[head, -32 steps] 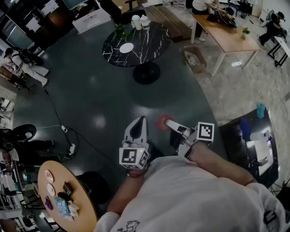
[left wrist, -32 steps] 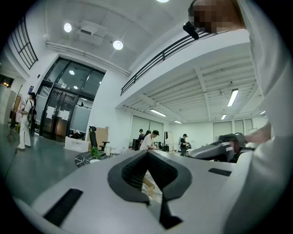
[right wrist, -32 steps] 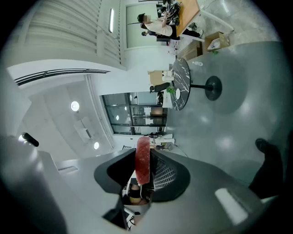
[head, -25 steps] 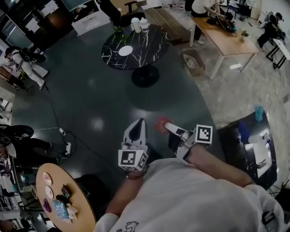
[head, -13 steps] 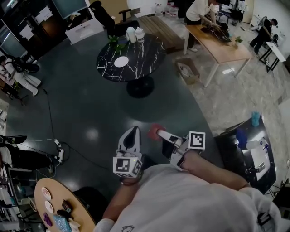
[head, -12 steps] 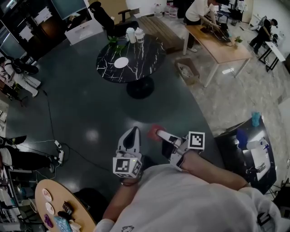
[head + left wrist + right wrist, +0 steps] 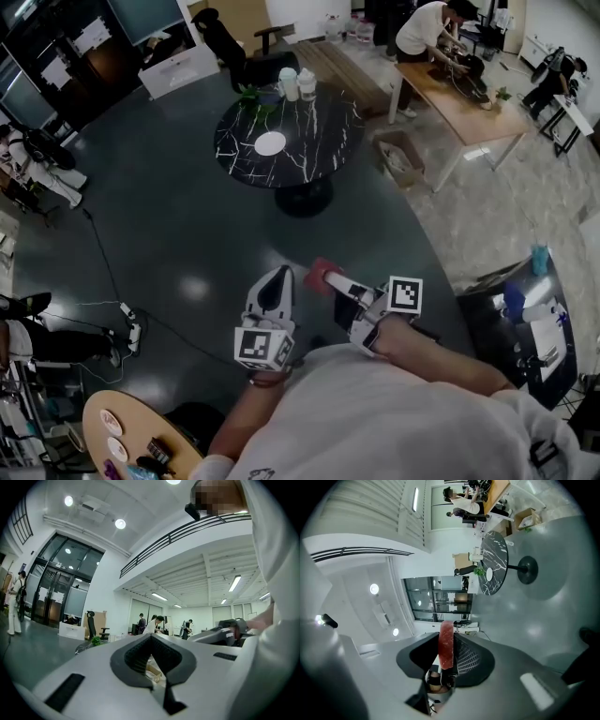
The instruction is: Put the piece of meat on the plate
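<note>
A red piece of meat is clamped between the jaws of my right gripper, held level above the dark floor. In the right gripper view the meat stands on edge between the black pads. My left gripper is beside it on the left, jaws shut to a point with nothing in them; my left gripper shows only its closed pads. The white plate lies on a round black marble table well ahead of both grippers. In the right gripper view the plate is small and distant.
Two cups and a plant stand at the marble table's far edge. A wooden desk with a person and a cardboard box are at right. A power strip with its cable lies at left; a small round wooden table sits at lower left.
Both grippers have travelled forward over the floor and the marble table with the plate now looks nearer. The meat stays clamped in the right gripper; the left stays shut.
</note>
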The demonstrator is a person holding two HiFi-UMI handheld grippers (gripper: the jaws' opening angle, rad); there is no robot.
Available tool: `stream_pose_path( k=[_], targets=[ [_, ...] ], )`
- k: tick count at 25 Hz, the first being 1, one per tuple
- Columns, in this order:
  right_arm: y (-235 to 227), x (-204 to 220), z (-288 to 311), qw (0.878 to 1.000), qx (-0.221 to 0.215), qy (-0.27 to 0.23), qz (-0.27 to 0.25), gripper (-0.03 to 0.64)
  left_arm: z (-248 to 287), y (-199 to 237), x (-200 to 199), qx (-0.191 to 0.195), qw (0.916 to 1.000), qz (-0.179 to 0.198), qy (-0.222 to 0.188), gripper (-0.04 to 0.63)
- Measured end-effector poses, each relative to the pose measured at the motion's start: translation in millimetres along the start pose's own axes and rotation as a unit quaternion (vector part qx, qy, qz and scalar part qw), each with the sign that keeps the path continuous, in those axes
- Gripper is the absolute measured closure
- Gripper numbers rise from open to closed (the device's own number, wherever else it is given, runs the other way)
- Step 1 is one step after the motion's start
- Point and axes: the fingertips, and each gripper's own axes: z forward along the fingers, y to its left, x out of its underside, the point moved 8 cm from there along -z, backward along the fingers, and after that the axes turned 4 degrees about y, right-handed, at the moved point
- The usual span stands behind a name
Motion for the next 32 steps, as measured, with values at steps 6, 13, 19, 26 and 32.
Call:
stream_pose_path(
  k=[6,13,19,26,32],
  targets=[
    [-9,2,46,1.0,-0.001,-0.006,0.008,0.525,-2,41,-1,0.007,0.9999,-0.003,0.007,0.588],
    [-10,0,78,1.0,-0.003,0.005,0.006,0.525,-2,65,-5,0.009,0.9999,-0.005,0.003,0.588],
    [-18,-16,100,1.0,-0.003,0.025,0.014,0.525,12,82,-1,-0.007,0.9999,-0.012,0.001,0.588],
    [-23,-58,130,0.998,0.0,0.056,0.003,0.525,44,109,-2,-0.045,0.9989,-0.014,0.001,0.588],
    [-27,-107,148,0.997,0.002,0.071,0.006,0.525,94,125,-4,-0.064,0.9978,-0.018,0.006,0.588]
  ],
)
